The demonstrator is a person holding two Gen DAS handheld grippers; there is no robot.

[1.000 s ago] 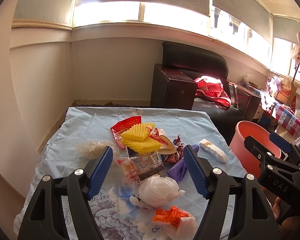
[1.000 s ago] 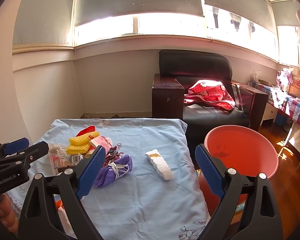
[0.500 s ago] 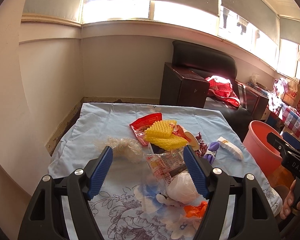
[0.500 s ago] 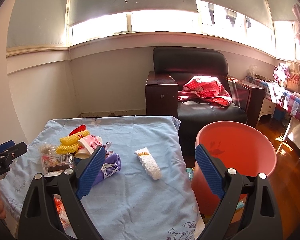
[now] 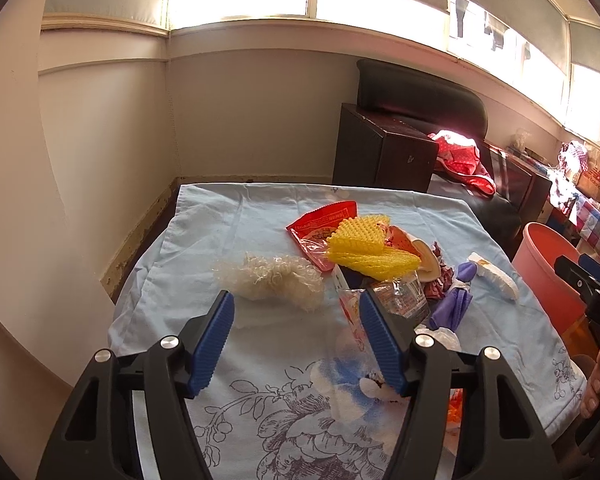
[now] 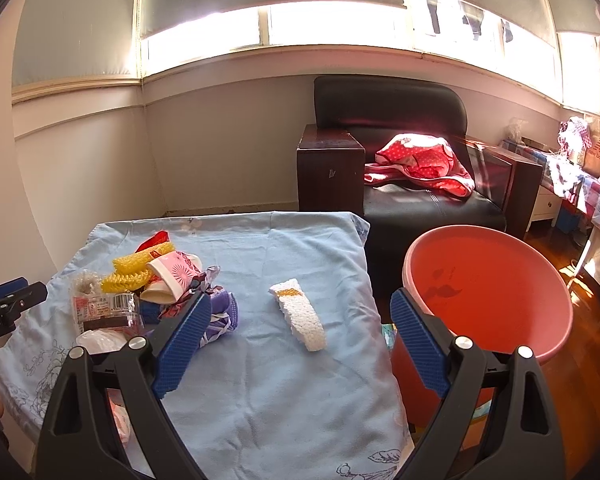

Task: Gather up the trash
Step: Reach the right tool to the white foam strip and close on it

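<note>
Trash pile [image 5: 364, 264] on blue cloth [image 5: 228, 224] | left tool [image 5: 296, 340] closing, empty | right tool [image 6: 296, 344] open, empty | pink bucket [image 6: 488, 292] beside

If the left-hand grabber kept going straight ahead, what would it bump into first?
Probably the clear crumpled bag lying on the blue cloth. The left gripper, jaws closing with nothing between them, aims about there; depth is uncertain.

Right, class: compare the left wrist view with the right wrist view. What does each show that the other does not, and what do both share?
Only the left wrist view: the left gripper, its jaws closing with nothing between them, and the whole clear crinkled bag ahead of it.

Only the right wrist view: the open right gripper and the inside of the pink bucket.

Both: the blue cloth, yellow foam netting, purple glove, white foam strip and black armchair.
</note>
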